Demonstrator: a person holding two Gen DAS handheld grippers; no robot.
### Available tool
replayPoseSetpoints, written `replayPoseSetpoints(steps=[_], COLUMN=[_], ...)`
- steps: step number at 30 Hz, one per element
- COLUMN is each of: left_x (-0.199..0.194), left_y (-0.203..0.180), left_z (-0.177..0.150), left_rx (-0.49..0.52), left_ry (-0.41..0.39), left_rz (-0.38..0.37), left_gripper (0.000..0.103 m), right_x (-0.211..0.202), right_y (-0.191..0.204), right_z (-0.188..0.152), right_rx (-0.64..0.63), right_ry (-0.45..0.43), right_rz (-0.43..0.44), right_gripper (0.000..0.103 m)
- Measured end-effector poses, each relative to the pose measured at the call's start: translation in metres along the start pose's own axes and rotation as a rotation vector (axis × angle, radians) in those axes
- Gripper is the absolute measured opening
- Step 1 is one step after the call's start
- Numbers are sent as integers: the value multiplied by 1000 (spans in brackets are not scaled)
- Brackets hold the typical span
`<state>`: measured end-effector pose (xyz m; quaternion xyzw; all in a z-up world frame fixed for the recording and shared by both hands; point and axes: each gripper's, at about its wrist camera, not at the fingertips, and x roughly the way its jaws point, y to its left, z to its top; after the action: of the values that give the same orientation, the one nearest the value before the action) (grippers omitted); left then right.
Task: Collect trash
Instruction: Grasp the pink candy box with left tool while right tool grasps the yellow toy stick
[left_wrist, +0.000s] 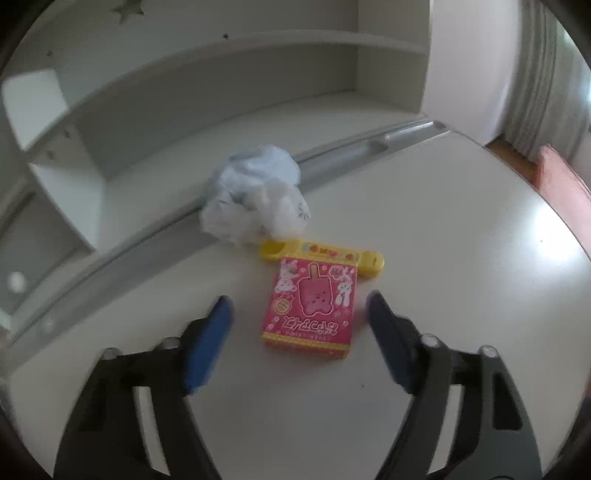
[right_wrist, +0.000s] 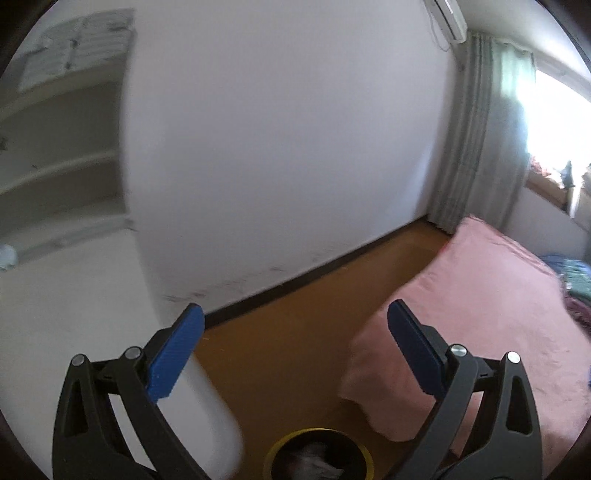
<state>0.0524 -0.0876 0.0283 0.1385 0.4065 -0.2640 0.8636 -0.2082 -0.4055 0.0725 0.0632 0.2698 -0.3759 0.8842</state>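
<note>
In the left wrist view a red and yellow candy box (left_wrist: 309, 309) lies flat on the white desk (left_wrist: 461, 240). A yellow wrapper stick (left_wrist: 325, 254) lies just behind it. A crumpled white plastic bag (left_wrist: 255, 195) sits further back by the desk's rail. My left gripper (left_wrist: 299, 304) is open, its blue fingers either side of the box's near half and apart from it. In the right wrist view my right gripper (right_wrist: 295, 317) is open and empty above the floor. A round bin with a yellow rim (right_wrist: 319, 456) stands below it with pale trash inside.
White shelves (left_wrist: 207, 74) rise behind the desk. A grey rail (left_wrist: 351, 147) runs along the desk's back. A bed with a pink cover (right_wrist: 480, 314) stands right of the bin on a brown floor (right_wrist: 295, 314). The desk's rounded edge (right_wrist: 207, 398) is left of the bin.
</note>
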Motion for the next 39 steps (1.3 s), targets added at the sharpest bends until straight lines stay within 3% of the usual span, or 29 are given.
replayPoseSetpoints(steps=[1, 5, 7, 13, 17, 20, 26, 31, 34, 39], left_x=[-2, -17, -31, -50, -59, -59, -63, -65, -63, -62], left_y=[1, 13, 24, 73, 102, 117, 122, 121, 116, 113], left_z=[1, -6, -16, -31, -33, -35, -39, -39, -37, -37], left_rx=[1, -37, -35, -161, -228, -292, -288, -289, -276, -265], left_ry=[-8, -21, -46, -98, -126, -126, -114, -112, -108, -103], left_rz=[-12, -84, -35, 62, 63, 73, 95, 88, 77, 68], left_gripper=[43, 41, 41, 41, 41, 41, 41, 41, 41, 41], right_x=[-3, -11, -16, -24, -20, -7, 26, 28, 31, 27], right_y=[14, 68, 104, 260, 339, 371, 413, 421, 417, 407], right_z=[2, 10, 17, 33, 35, 33, 36, 24, 27, 20], right_rx=[-1, -52, -97, -493, -712, -839, -965, -1054, -1019, -976], right_ry=[-3, -26, -26, 21, 55, 92, 199, 252, 271, 271], right_rz=[37, 243, 409, 822, 989, 1112, 1132, 1112, 1121, 1071], right_gripper=[96, 96, 96, 96, 96, 92, 67, 48, 28, 16])
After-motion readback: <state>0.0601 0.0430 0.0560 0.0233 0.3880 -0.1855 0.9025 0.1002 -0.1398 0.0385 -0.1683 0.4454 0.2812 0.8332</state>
